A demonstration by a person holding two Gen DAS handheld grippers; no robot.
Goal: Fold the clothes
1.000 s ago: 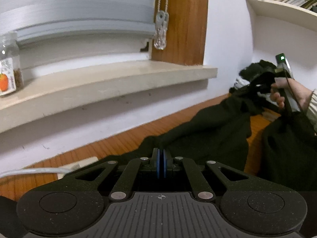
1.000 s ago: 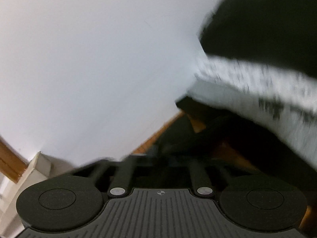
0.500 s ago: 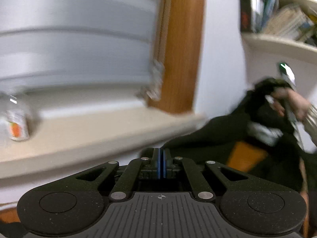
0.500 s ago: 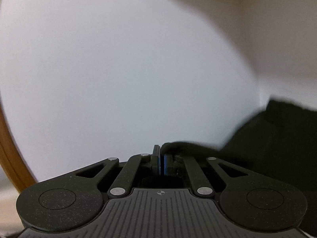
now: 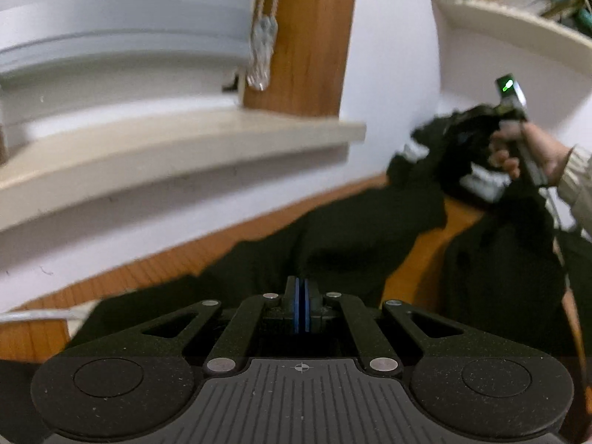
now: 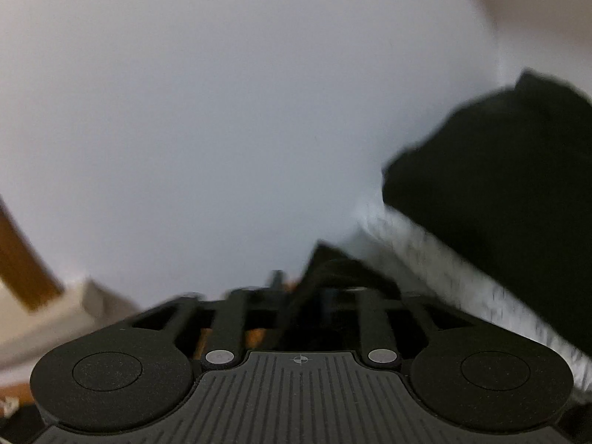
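My left gripper [image 5: 301,305] is pinched together, blue pads flush; whether a thin edge of the dark garment [image 5: 333,244] sits between them I can't tell. The garment spreads over the wooden table [image 5: 155,270] from 6 o'clock up toward 2 o'clock, where my right hand [image 5: 518,151] lifts a bunch of it. My right gripper [image 6: 318,285] has just been opening: half a second ago it was clamped on a dark fold, now the jaws stand apart with cloth blurred between them, looking loose. So that corner reads as released, and the fold probably needs a regrasp. Folded clothes [image 6: 499,185] sit at 3 o'clock in the right view.
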